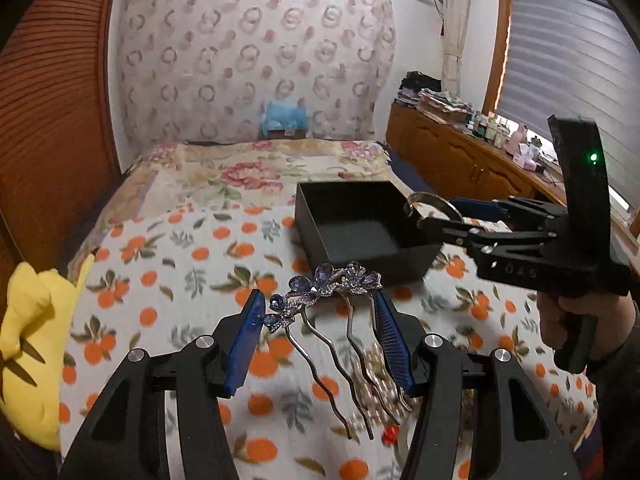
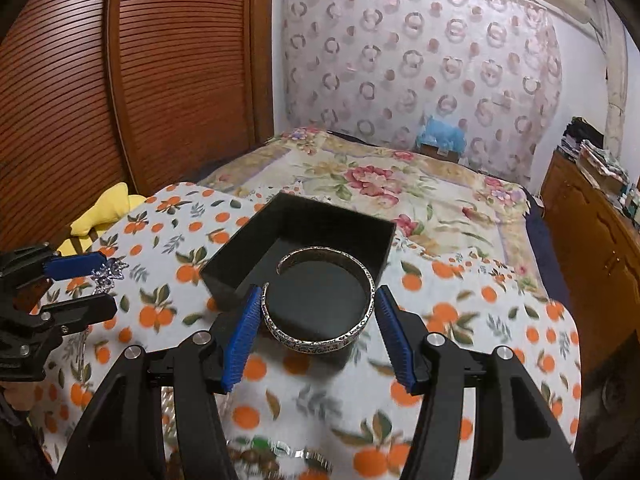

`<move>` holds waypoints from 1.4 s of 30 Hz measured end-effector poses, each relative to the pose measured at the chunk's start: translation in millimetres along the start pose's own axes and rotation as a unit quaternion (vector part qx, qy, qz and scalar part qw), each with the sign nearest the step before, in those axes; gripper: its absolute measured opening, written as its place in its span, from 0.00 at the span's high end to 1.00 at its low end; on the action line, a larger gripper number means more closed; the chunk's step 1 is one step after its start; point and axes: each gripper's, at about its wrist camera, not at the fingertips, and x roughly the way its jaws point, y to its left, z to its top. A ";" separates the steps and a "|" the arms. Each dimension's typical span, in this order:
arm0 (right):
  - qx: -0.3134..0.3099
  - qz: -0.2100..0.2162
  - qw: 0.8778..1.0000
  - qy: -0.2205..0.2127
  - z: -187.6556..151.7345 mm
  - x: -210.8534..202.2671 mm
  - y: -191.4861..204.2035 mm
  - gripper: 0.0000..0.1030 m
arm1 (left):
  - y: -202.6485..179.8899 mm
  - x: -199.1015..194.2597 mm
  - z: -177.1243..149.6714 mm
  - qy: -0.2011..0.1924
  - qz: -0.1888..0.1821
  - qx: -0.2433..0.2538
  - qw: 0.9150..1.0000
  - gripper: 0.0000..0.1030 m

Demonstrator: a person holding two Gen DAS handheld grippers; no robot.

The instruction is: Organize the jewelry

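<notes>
Yellow plush toy (image 1: 28,344) lies at the far left edge of the bed, clear of the work. On the orange-print blanket (image 1: 168,264) the left gripper (image 1: 320,312) carries a hair comb (image 1: 328,292) set with blue-violet crystal flowers: its jaws are clamped on the two ends of the flowered top, so the wavy metal prongs trail back toward the camera and the comb stays level, raised above the blanket just short of the black box (image 1: 304,216). That open, lidless box sits in the middle of the blanket, and as far as its visible floor shows it holds nothing, so it looks like the place the pieces are meant to go. To its right, the right gripper (image 2: 316,308) has its jaws closed across the width of an engraved silver cuff bangle (image 2: 320,340), held flat with its gap turned away, poised over the box's near corner, probably so it can drop flat. Below both grippers, beads (image 1: 380,376) and other blurred jewelry lie loose on the blanket, not yet sorted.
</notes>
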 end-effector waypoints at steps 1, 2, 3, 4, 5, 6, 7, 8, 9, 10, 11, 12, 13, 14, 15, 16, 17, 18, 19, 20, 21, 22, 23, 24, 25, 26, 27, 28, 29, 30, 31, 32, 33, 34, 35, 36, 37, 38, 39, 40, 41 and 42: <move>-0.001 0.001 1.000 0.002 2.8 5.4 -1.1 0.42 | 1.3 3.0 4.8 0.000 0.003 -0.001 1.000 0.48; -0.002 0.002 1.000 0.004 4.9 9.3 -2.1 0.42 | 2.4 4.9 8.3 -0.001 0.004 -0.001 1.000 0.48; 0.000 0.006 1.000 0.009 7.0 15.0 -3.4 0.41 | 3.5 7.9 13.1 -0.001 0.006 -0.001 1.000 0.48; 0.001 0.012 1.000 0.011 7.7 18.9 -3.8 0.41 | 4.1 9.9 16.3 -0.001 0.008 -0.001 1.000 0.48; 0.002 0.021 1.000 0.014 7.7 22.7 -5.2 0.41 | 4.7 12.8 21.0 -0.002 0.010 -0.001 1.000 0.48; 0.003 0.023 1.000 0.014 8.0 24.0 -6.2 0.39 | 4.7 15.9 25.8 -0.002 0.012 -0.001 1.000 0.48; 0.010 0.024 1.000 0.011 8.3 24.3 -9.6 0.38 | 3.9 17.7 29.1 -0.003 0.012 0.000 1.000 0.48; 0.015 0.028 0.999 0.008 8.3 23.8 -11.6 0.38 | 2.4 20.7 33.6 -0.003 0.014 0.002 1.000 0.48; 0.020 0.032 0.999 0.006 7.6 22.4 -13.4 0.38 | 0.8 23.2 37.0 -0.004 0.016 0.005 1.000 0.48; 0.026 0.034 0.999 0.001 6.5 18.8 -17.5 0.38 | -1.4 25.7 40.7 -0.004 0.016 0.008 1.000 0.48; 0.029 0.033 0.999 -0.002 4.6 15.3 -20.8 0.38 | -4.4 29.2 44.9 -0.004 0.017 0.012 1.000 0.48; 0.032 0.030 0.999 -0.004 1.7 11.6 -24.2 0.38 | -6.5 32.7 48.5 -0.004 0.017 0.014 1.000 0.48; 0.035 0.027 0.999 -0.005 -0.5 8.8 -27.6 0.38 | -9.0 36.0 51.9 -0.003 0.017 0.016 1.000 0.48; 0.038 0.025 0.999 -0.005 -3.5 6.0 -30.8 0.38 | -12.7 40.8 55.5 -0.003 0.017 0.020 1.000 0.48; 0.041 0.021 0.999 -0.006 -7.9 2.1 -34.7 0.38 | -15.6 45.2 58.4 -0.003 0.018 0.023 1.000 0.48; 0.042 0.019 0.999 -0.007 -11.0 -0.6 -37.5 0.38 | -20.3 51.1 62.5 -0.001 0.021 0.028 0.999 0.48; 0.045 0.015 0.999 -0.007 -15.5 -4.2 -41.4 0.38 | -23.1 55.4 64.6 0.000 0.023 0.031 0.999 0.48; 0.048 0.012 0.999 -0.008 -20.0 -7.7 -45.3 0.38 | -25.7 60.1 67.8 0.001 0.023 0.034 0.999 0.48; 0.051 0.011 0.999 -0.008 -23.9 -10.5 -48.5 0.38 | -29.4 66.9 72.1 0.002 0.024 0.038 0.999 0.48; 0.055 0.011 0.998 -0.009 -28.4 -13.8 -52.3 0.38 | -31.9 71.1 74.4 0.004 0.026 0.040 0.999 0.48; 0.057 0.011 0.998 -0.009 -32.1 -16.7 -54.8 0.38 | -34.5 77.6 77.7 0.007 0.030 0.042 0.999 0.48; 0.058 0.010 0.998 -0.010 -35.7 -19.1 -56.9 0.38 | -35.9 81.9 80.0 0.009 0.032 0.043 0.999 0.48; 0.058 0.007 0.998 -0.011 -40.1 -22.1 -59.6 0.38 | -37.8 88.8 82.8 0.012 0.036 0.045 0.998 0.48; 0.058 0.005 0.998 -0.012 -42.4 -23.9 -60.9 0.38 | -39.1 93.6 84.7 0.015 0.039 0.047 0.998 0.48; 0.058 0.004 0.998 -0.012 -46.5 -26.9 -64.1 0.38 | -40.3 98.6 86.0 0.018 0.042 0.048 0.998 0.48; 0.060 0.004 0.998 -0.013 -50.0 -29.7 -65.9 0.38 | -41.5 105.5 87.3 0.022 0.046 0.049 0.997 0.48; 0.062 0.004 0.998 -0.014 -53.2 -32.0 -67.5 0.38 | -42.7 110.3 88.7 0.026 0.047 0.049 0.997 0.48; 0.063 0.005 0.998 -0.015 -55.9 -34.4 -68.0 0.38 | -43.3 113.1 89.2 0.029 0.048 0.049 0.997 0.48; 0.064 0.006 0.998 -0.016 -58.1 -36.7 -68.8 0.38 | -43.7 117.7 90.1 0.033 0.049 0.049 0.997 0.48; 0.065 0.006 0.998 -0.016 -59.2 -38.1 -68.9 0.38 | -44.3 120.9 90.7 0.034 0.050 0.051 0.997 0.48; 0.065 0.007 0.998 -0.016 -61.3 -39.8 -69.1 0.38 | -44.4 123.2 91.2 0.035 0.052 0.052 0.997 0.48; 0.064 0.007 0.998 -0.017 -63.3 -41.4 -68.9 0.38 | -45.1 126.6 91.8 0.038 0.053 0.053 0.996 0.47; 0.064 0.007 0.998 -0.017 -65.2 -42.6 -68.6 0.38 | -46.2 128.6 91.7 0.041 0.054 0.056 0.996 0.42; 0.064 0.007 0.998 -0.017 -66.9 -43.6 -69.0 0.38 | -47.6 128.8 91.4 0.041 0.056 0.059 0.996 0.33; 0.065 0.007 0.998 -0.016 -66.6 -43.4 -68.3 0.38 | -48.5 128.1 91.8 0.039 0.055 0.062 0.996 0.32; 0.066 0.005 0.998 -0.014 -67.5 -43.2 -68.1 0.38 | -49.2 125.9 91.7 0.037 0.051 0.064 0.996 0.32; 0.065 0.003 0.998 -0.013 -67.9 -43.2 -67.6 0.38 | -49.3 123.6 90.8 0.037 0.048 0.063 0.996 0.32; 0.064 0.001 0.998 -0.012 -70.8 -44.6 -65.8 0.38 | -48.6 121.4 90.7 0.038 0.047 0.062 0.996 0.32; 0.063 0.002 0.998 -0.012 -73.2 -46.6 -64.1 0.38 | -48.2 118.0 89.2 0.037 0.044 0.060 0.997 0.32; 0.063 0.004 0.998 -0.012 -75.4 -48.1 -62.0 0.38 | -47.2 111.3 86.0 0.035 0.037 0.057 0.997 0.32; 0.063 0.007 0.998 -0.012 -78.3 -50.3 -59.0 0.38 | -46.5 106.3 83.8 0.034 0.032 0.055 0.997 0.32; 0.062 0.011 0.998 -0.012 -81.5 -52.7 -55.3 0.38 | -46.0 100.2 79.8 0.033 0.027 0.055 0.998 0.32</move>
